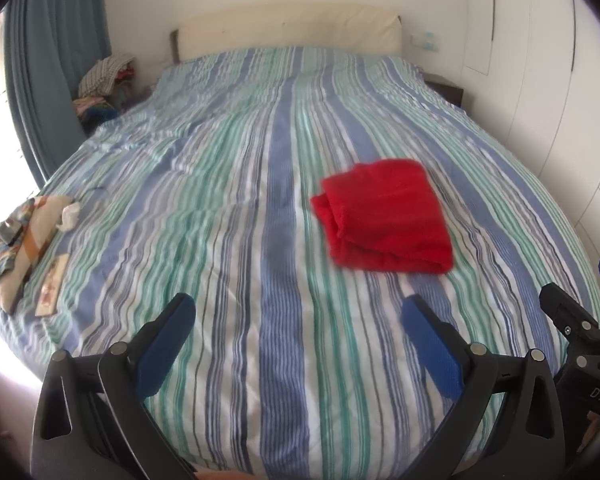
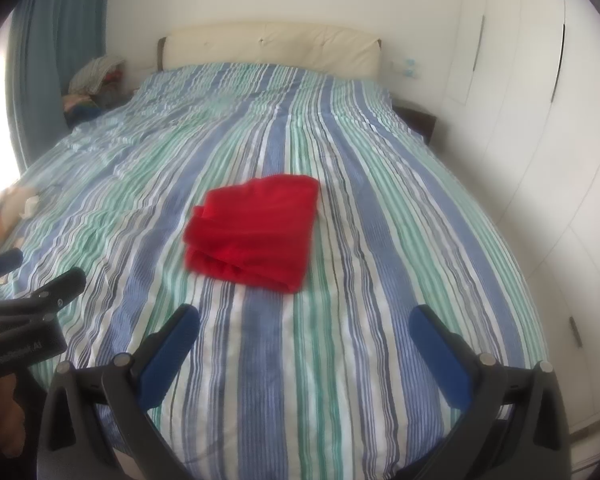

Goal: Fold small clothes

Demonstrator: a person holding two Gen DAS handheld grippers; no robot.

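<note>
A red garment (image 1: 384, 216) lies folded into a compact rectangle on the striped bedspread (image 1: 228, 208); it also shows in the right wrist view (image 2: 254, 226). My left gripper (image 1: 298, 304) is open and empty, held above the bed's near end, with the garment ahead and to its right. My right gripper (image 2: 304, 314) is open and empty, with the garment straight ahead of it and apart from it. The right gripper's body shows at the right edge of the left wrist view (image 1: 580, 336).
A patterned cloth and cards (image 1: 20, 236) lie at the bed's left edge. A cream headboard (image 1: 288, 28) stands at the far end. A pile of clothes (image 1: 104, 80) sits by the blue curtain (image 1: 48, 60). White wardrobe doors (image 2: 540, 120) line the right side.
</note>
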